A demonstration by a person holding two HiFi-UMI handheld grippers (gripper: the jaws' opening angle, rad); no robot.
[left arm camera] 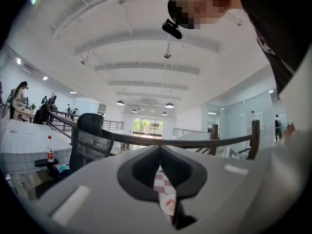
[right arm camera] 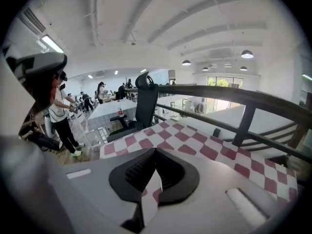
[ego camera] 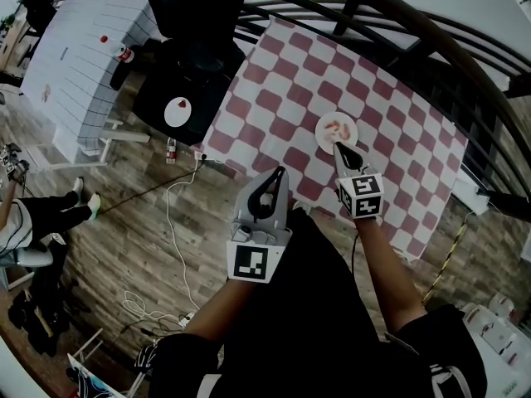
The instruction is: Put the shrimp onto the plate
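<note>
Both the left tongs (ego camera: 278, 175) and the right tongs (ego camera: 341, 149) are closed on nothing, and the shrimp (ego camera: 333, 126) on the plate (ego camera: 320, 136) look light, soft and slippery, best pinched mid-body.

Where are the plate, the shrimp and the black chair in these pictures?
plate (ego camera: 320, 133): head view, its bare left rim.
shrimp (ego camera: 335, 127): head view, middle of the pink pieces.
black chair (right arm camera: 147, 101): right gripper view, its backrest.

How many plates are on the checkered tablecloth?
1. The white plate sits on the checkered tablecloth, at the right gripper tip, with shrimp on it. No others show.
</note>
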